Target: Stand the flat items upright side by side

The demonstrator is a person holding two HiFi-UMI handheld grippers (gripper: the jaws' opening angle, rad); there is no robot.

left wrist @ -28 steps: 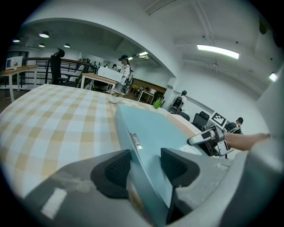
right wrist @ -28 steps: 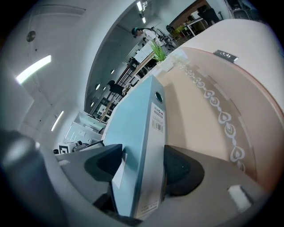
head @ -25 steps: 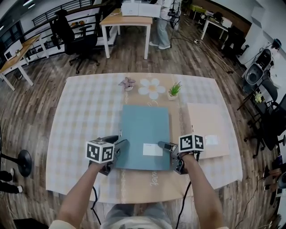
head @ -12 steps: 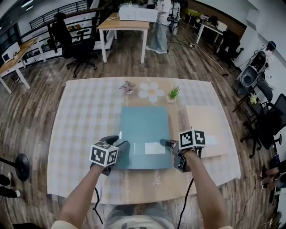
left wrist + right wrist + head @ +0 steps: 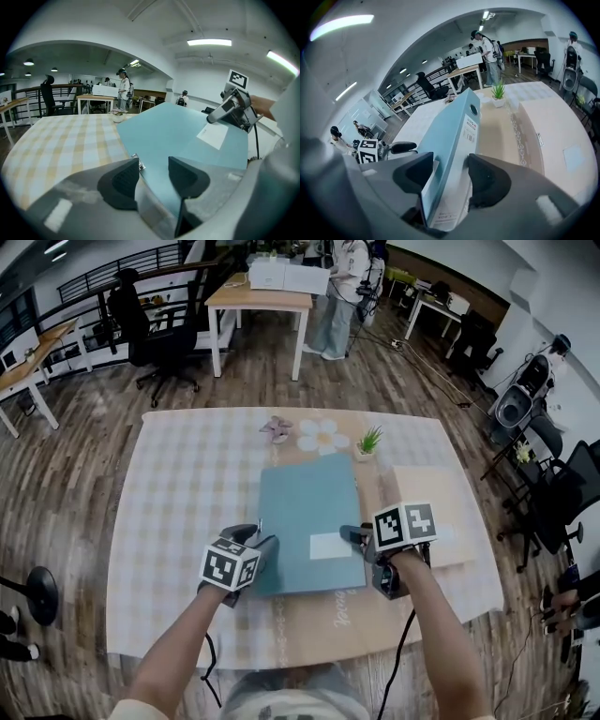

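Both just clamped tighter: left gripper (image 5: 264, 545) and right gripper (image 5: 354, 538) pinch the binder (image 5: 309, 512), whose spine side has lifted, so it's tipping upright.

From your head view the marker cubes cover most of both grippers: only a fingertip shows on the right gripper (image 5: 354, 538) and the left gripper (image 5: 261, 547). They hide the near corners of the binder (image 5: 309, 517). In the right gripper view the spine label (image 5: 469, 131) is too small to read. The far person (image 5: 339, 306) is cut by the top edge
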